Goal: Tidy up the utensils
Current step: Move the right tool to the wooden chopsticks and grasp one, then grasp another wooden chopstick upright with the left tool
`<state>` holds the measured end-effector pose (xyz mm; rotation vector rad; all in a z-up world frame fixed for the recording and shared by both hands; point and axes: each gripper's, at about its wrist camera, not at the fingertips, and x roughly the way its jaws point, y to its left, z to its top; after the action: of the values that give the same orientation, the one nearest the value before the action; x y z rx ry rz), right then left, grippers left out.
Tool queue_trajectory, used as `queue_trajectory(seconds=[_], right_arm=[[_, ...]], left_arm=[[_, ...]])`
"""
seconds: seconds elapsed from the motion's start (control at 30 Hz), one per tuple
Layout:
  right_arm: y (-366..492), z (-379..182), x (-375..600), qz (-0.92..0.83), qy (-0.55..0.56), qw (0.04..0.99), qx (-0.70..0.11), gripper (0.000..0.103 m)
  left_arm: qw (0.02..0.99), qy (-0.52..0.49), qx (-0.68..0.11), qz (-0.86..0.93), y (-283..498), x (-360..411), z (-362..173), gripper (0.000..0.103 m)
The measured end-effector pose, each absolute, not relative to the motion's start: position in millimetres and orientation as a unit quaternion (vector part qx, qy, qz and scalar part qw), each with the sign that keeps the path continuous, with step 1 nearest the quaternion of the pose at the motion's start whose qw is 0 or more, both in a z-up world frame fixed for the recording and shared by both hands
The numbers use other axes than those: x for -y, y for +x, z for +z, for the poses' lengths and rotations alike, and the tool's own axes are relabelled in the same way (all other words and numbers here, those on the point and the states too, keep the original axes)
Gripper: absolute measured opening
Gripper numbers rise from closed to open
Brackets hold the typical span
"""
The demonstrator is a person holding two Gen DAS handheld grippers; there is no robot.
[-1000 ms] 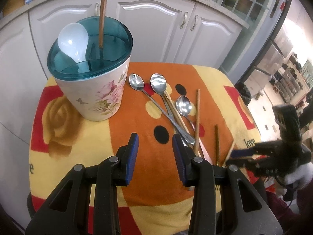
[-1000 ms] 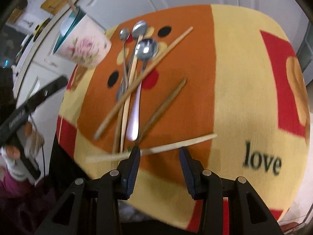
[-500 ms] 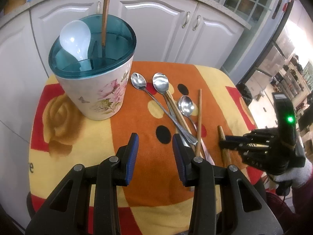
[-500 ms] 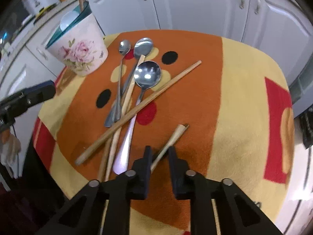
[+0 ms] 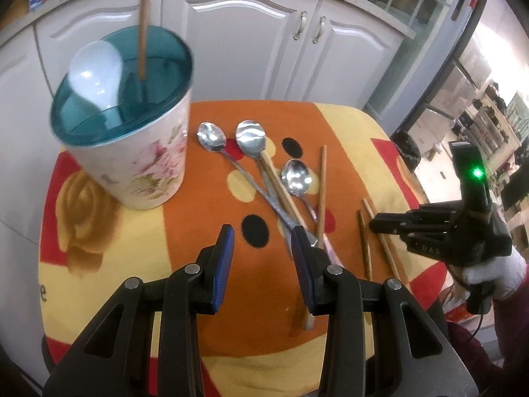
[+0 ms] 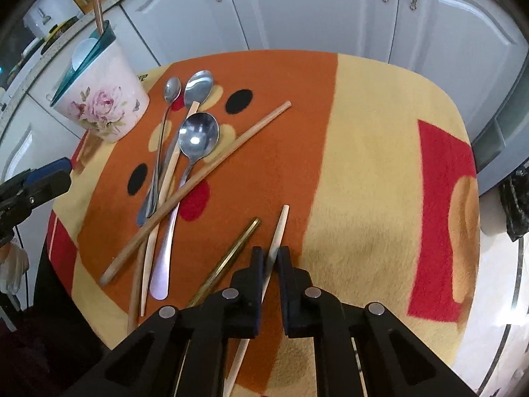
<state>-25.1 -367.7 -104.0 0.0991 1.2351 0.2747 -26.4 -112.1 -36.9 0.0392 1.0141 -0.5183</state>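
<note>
A floral utensil holder (image 5: 132,152) with a teal lid stands at the back left of the table, holding a white spoon (image 5: 96,76) and a brown chopstick (image 5: 143,26). Three metal spoons (image 6: 198,135) and a long wooden chopstick (image 6: 205,172) lie crossed on the orange cloth. My right gripper (image 6: 269,254) is shut on a pale chopstick (image 6: 281,225) just above the cloth. A brass-coloured chopstick (image 6: 238,244) lies just left of it. My left gripper (image 5: 261,241) hovers open over the cloth near the spoon handles, with nothing between its blue pads.
An orange, yellow and red cloth (image 6: 380,165) covers the small table, which drops off on every side. White cabinet doors (image 5: 248,49) stand close behind it. A white-gloved hand (image 5: 492,274) carries the right gripper at the table's right edge.
The right gripper's jaws closed on the pale chopstick, which lay crosswise before them and now points along the fingers. It also shifted over the table. The left gripper stayed put.
</note>
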Motion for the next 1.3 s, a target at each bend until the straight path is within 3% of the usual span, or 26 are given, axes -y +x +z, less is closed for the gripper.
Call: queue_trajectory(seconds=[0.17, 0.27, 1.03, 1.1, 1.2, 1.3], right_arm=[[-26, -103, 370, 0.131, 0.054, 0.811, -0.568, 0.016], [-30, -101, 368, 0.127, 0.036, 0.817, -0.561, 0.008], [-35, -102, 415, 0.115, 0.137, 0.819, -0.546, 0.007], [-34, -102, 413, 0.117, 0.131, 0.82, -0.545, 0.007], [-34, -101, 409, 0.114, 0.117, 0.825, -0.541, 0.007], [-35, -95, 409, 0.111, 0.12, 0.832, -0.53, 0.006]], left_arm=[[0.837, 0.034, -0.476, -0.267, -19, 135, -33, 0.035], [0.828, 0.045, -0.482, -0.283, -10, 153, -33, 0.035], [0.75, 0.207, -0.542, -0.319, 65, 294, -89, 0.034], [0.747, 0.209, -0.546, -0.317, 68, 295, -94, 0.028], [0.756, 0.213, -0.531, -0.318, 65, 296, -92, 0.006], [0.759, 0.189, -0.531, -0.325, 64, 287, -87, 0.004]])
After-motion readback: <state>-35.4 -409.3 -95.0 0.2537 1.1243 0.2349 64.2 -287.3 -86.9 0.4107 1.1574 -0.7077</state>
